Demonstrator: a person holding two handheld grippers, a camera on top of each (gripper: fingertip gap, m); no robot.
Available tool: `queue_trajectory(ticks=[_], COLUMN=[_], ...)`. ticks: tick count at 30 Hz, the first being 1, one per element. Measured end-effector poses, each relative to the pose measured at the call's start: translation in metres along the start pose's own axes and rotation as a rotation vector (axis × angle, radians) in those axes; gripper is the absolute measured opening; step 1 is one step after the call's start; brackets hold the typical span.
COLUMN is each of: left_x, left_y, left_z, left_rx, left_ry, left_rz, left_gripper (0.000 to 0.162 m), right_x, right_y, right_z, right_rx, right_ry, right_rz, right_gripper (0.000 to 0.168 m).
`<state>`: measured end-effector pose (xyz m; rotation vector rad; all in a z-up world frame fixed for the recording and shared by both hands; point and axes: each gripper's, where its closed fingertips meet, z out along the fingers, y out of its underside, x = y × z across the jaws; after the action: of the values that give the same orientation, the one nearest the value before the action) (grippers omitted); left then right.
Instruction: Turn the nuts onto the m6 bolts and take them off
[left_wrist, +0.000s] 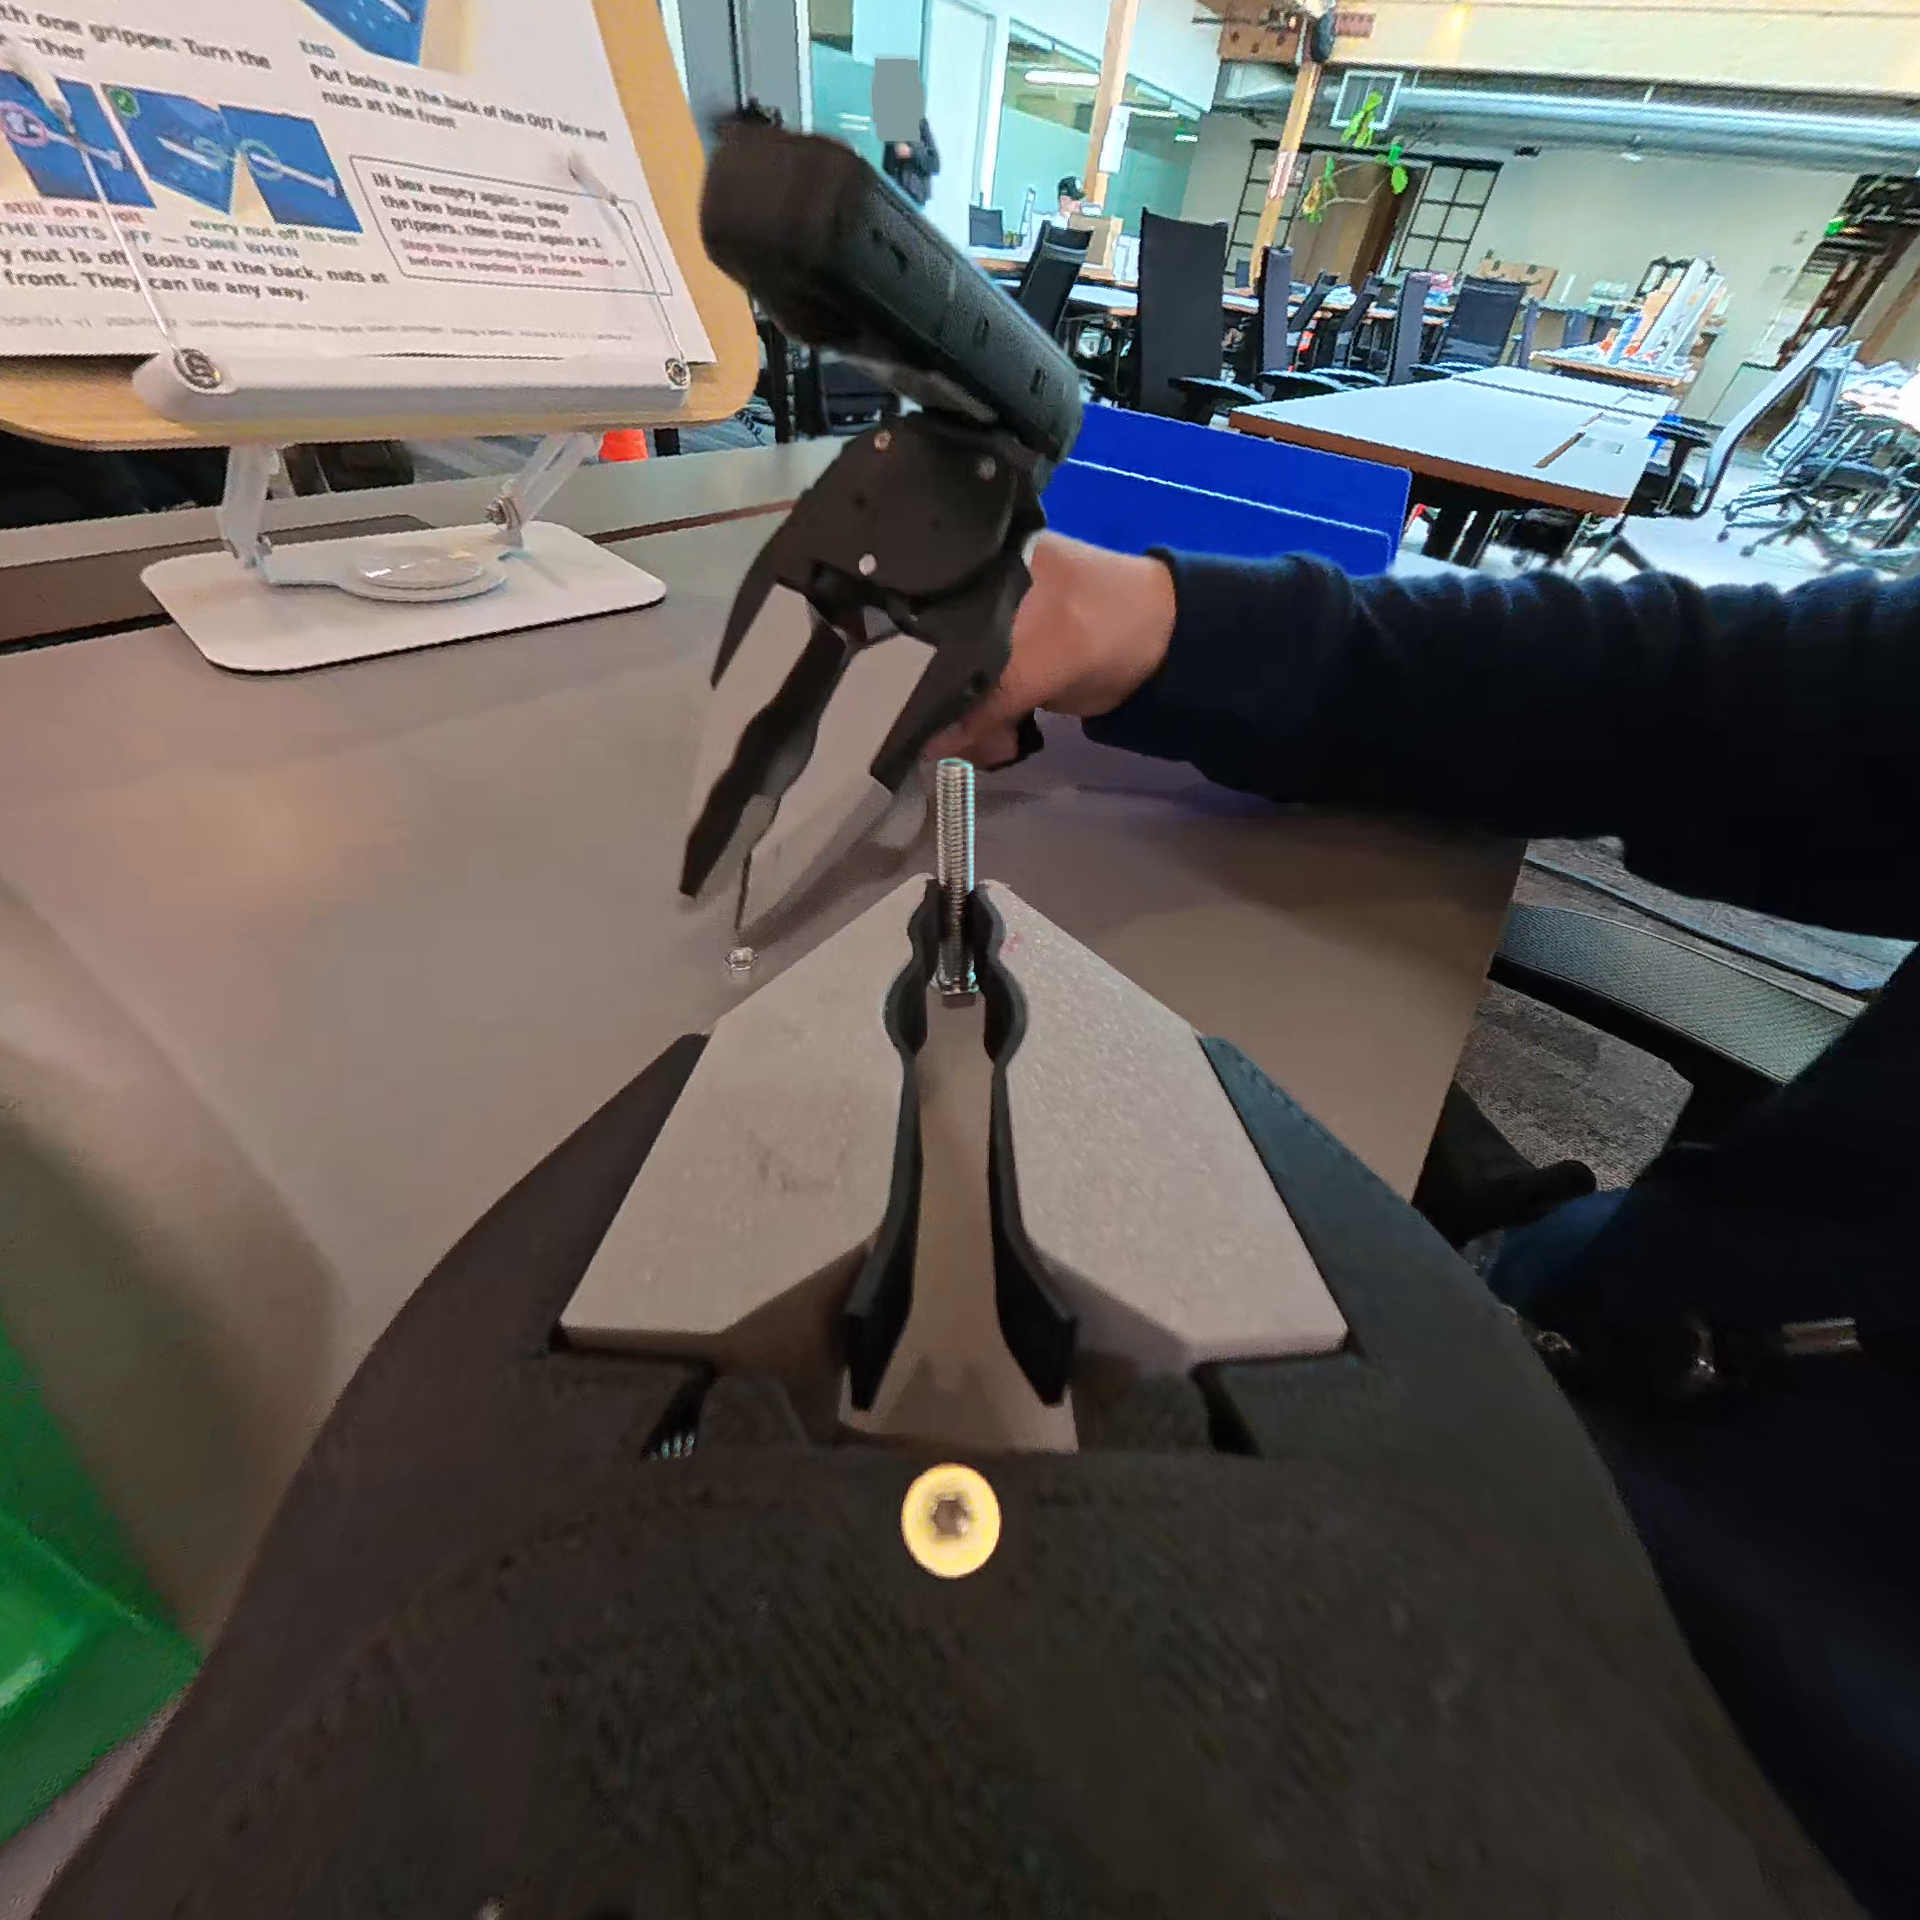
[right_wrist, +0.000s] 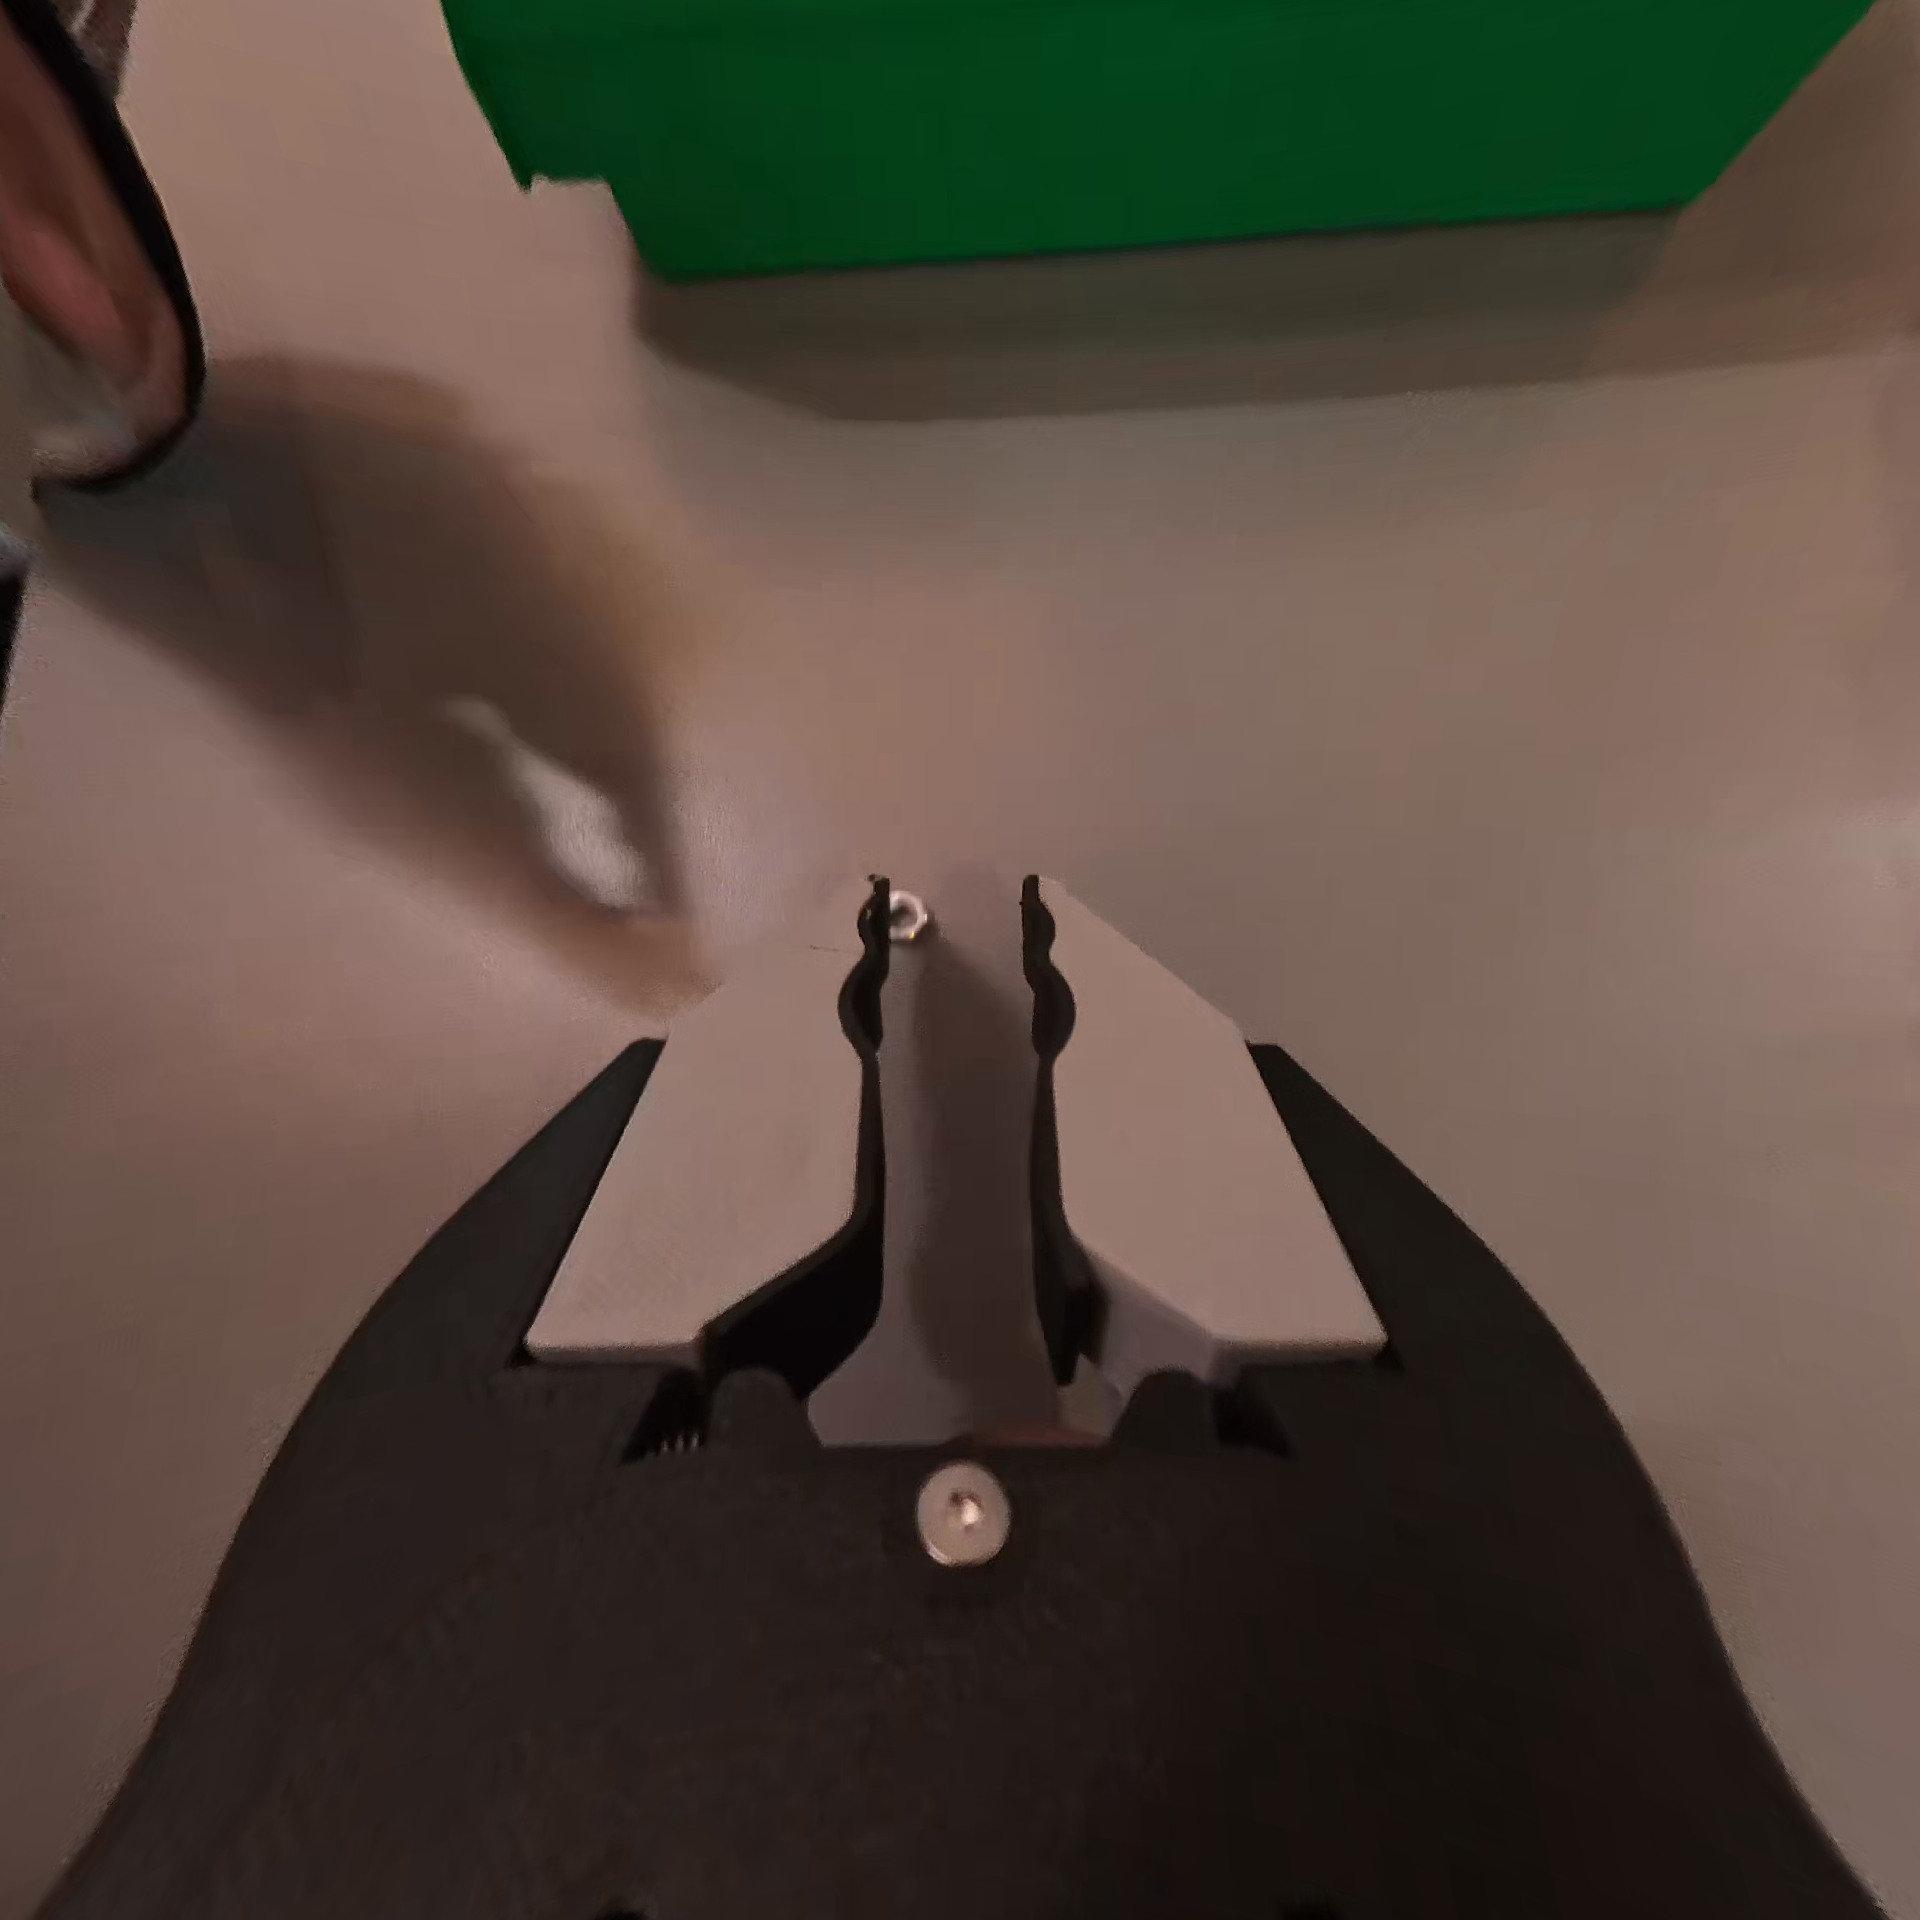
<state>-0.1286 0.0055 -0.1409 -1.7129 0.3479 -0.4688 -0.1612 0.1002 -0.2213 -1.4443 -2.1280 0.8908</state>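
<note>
My left gripper (left_wrist: 954, 914) is shut on a silver bolt (left_wrist: 954, 831) near its head, and the threaded shaft stands upright above the fingertips. A small silver nut (left_wrist: 740, 957) lies on the grey table (left_wrist: 416, 883) just left of the left gripper. My right gripper (left_wrist: 727, 894) shows in the left wrist view, tilted down over that nut, a hand (left_wrist: 1081, 634) holding it. In the right wrist view my right gripper (right_wrist: 951, 904) is open, and the nut (right_wrist: 909, 920) lies on the table beside its left fingertip (right_wrist: 873, 914).
A green box (right_wrist: 1143, 125) stands beyond the right gripper; its corner shows in the left wrist view (left_wrist: 62, 1621). A white stand with an instruction sheet (left_wrist: 343, 208) is at the back left. A blue box (left_wrist: 1226, 499) sits behind the hand. Desks and chairs fill the room. The grippers' ends are close to 12 cm from one another.
</note>
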Motion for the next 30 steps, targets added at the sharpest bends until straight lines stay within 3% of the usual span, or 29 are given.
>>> queue_trajectory(ticks=[10, 13, 16, 21, 30], left_x=[0.002, 0.003, 0.003, 0.001, -0.018], left_y=[0.009, 0.011, 0.011, -0.018, -0.075], left_z=[0.009, 0.009, 0.013, 0.036, 0.125], left_rx=[-0.028, -0.042, -0.053, 0.025, 0.122], left_ry=[0.038, 0.043, 0.042, 0.061, 0.147], left_rz=[0.014, 0.016, 0.013, 0.004, 0.034], left_gripper=[0.003, 0.003, 0.003, 0.003, 0.003], right_x=[-0.008, -0.010, -0.011, -0.005, 0.034], right_y=[0.011, 0.010, 0.010, 0.009, 0.030], right_z=[0.010, 0.011, 0.011, -0.001, -0.078], right_rx=[0.045, 0.047, 0.043, 0.065, 0.139], right_ry=[-0.055, -0.056, -0.042, -0.005, 0.241], right_rz=[-0.097, -0.143, -0.165, -0.087, 0.167], right_gripper=[0.020, 0.007, 0.007, 0.007, 0.007])
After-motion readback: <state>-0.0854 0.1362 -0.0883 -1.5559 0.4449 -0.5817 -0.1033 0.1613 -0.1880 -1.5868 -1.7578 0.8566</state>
